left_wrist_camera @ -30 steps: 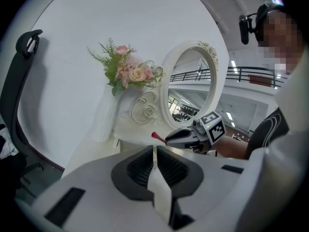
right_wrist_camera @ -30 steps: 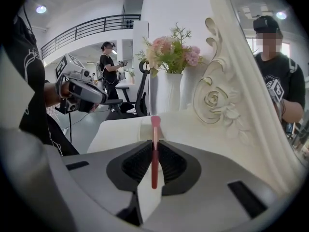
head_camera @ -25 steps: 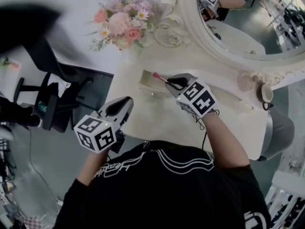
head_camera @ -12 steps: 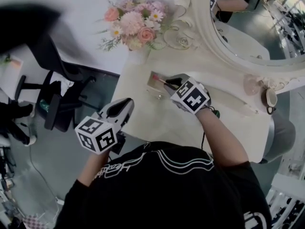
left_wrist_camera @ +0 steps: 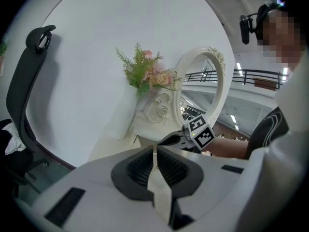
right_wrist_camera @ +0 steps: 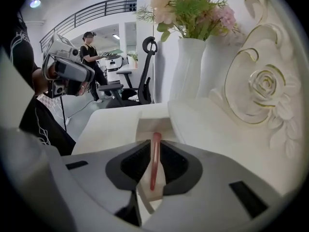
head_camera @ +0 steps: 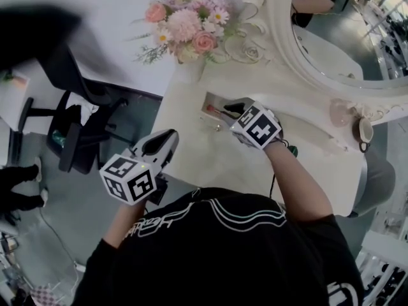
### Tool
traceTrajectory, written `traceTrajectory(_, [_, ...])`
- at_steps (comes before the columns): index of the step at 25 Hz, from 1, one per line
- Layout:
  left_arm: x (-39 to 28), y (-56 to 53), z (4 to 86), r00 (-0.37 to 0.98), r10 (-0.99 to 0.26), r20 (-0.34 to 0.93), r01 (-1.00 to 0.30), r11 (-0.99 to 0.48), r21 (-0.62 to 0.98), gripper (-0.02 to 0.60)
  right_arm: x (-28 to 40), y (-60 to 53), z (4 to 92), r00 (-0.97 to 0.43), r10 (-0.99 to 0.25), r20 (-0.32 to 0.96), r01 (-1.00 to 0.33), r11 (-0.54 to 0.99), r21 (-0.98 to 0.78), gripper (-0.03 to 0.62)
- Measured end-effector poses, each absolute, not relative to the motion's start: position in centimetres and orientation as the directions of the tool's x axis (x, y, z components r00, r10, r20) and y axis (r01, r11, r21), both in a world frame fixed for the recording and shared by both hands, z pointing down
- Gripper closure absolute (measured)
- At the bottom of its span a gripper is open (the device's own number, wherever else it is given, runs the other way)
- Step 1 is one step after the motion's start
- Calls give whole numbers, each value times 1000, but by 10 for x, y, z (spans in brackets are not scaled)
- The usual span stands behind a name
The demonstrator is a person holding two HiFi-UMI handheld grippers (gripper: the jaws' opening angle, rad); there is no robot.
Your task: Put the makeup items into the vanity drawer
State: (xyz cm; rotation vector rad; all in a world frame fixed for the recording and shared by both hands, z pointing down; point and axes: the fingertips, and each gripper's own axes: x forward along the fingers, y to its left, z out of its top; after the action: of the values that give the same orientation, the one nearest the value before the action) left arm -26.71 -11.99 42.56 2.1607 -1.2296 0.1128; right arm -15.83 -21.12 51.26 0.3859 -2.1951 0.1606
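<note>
My right gripper [head_camera: 228, 111] holds a slim pink makeup stick [head_camera: 215, 110] over the open vanity drawer [head_camera: 210, 98] at the left of the cream vanity top [head_camera: 210, 158]. In the right gripper view the stick [right_wrist_camera: 154, 158] lies between the pads and points into the drawer [right_wrist_camera: 145, 124]. The jaws are opening, with the stick still between them. My left gripper [head_camera: 167, 139] hangs shut and empty off the vanity's left front corner. Its closed jaws [left_wrist_camera: 154, 153] face the right gripper [left_wrist_camera: 193, 135].
A white vase of pink flowers [head_camera: 188, 27] stands behind the drawer, beside the ornate oval mirror [head_camera: 331, 37]. A glass dish [head_camera: 340, 112] and a cup [head_camera: 364, 129] sit at the right. A black office chair [head_camera: 76, 120] stands left of the vanity. A person [right_wrist_camera: 91, 52] is far behind.
The right gripper has carried the pink stick down and forward, so its tip now reaches into the open drawer. The left gripper has stayed in place.
</note>
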Motion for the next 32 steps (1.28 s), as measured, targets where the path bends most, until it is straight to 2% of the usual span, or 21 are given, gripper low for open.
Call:
traceTrajectory(7, [-265,-118,424,560,-742,369,-795,-354,493,540,-154,-205,495,-610,-233,757,-339,941,17,434])
traceTrajectory(13, [-242,-115,423,583,-724,369,-783,-378,495,538,-119,-200,467,-649,-309,695,-399,916,35,371])
traceTrajectory(22, [-183,-100,415,632,-685,364,-753,-430,498,538,-18,-172,462,-606,-388,694,-514,857,29,359])
traceTrajectory(32, [-141,-80,408,650,-663,372,-742,-446,501,538,31,-127,490,-561,-345,753,-528,849,-4,359])
